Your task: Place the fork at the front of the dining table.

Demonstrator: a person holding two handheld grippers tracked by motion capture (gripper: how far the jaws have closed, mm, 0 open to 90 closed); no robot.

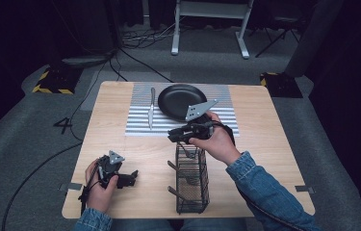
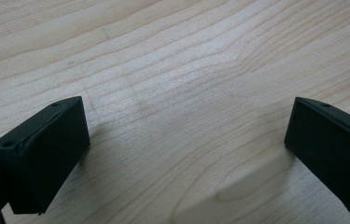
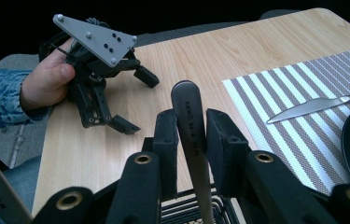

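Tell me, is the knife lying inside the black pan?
No, the knife lies on the striped placemat, to the left of the black pan.

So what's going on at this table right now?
A person is laying a place setting with a gripper in each hand. The right gripper has closed on a cutlery handle standing in the wire basket. The left gripper rests open on the table, holding nothing. A knife and black plate already sit on the striped placemat.
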